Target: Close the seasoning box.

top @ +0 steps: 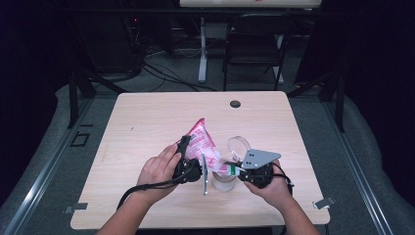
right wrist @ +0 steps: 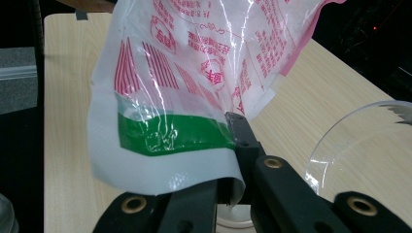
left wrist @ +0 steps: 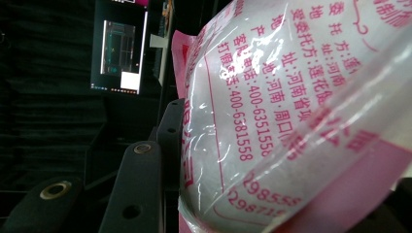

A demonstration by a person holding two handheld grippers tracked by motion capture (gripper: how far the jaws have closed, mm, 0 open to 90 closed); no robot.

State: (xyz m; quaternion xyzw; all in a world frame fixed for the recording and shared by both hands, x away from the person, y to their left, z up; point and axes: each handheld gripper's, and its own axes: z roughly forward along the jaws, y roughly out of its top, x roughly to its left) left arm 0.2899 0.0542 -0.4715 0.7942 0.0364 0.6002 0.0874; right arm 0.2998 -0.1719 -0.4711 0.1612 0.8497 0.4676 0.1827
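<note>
The pink-printed bag (top: pixel 201 147) is clamped by both the left tongs (top: pixel 184 157) and the right tongs (top: pixel 234 170), above the clear cup (top: pixel 225 182). If tipped carelessly, its contents could be spilled onto the surface (top: pixel 147 127), or the cup knocked over.

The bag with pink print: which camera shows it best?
The right gripper view: the bag shows its print, green band and the edge pinched in the right gripper. The left gripper view has a close-up of printed plastic. The high view shows it small, between both grippers.

You hold a glossy, crinkled plastic bag (right wrist: pixel 194 97) printed pink and green. Your table (top: pixel 147 127) looks like matt, pale wood; the clear container (top: pixel 238 147) shines smooth.
</note>
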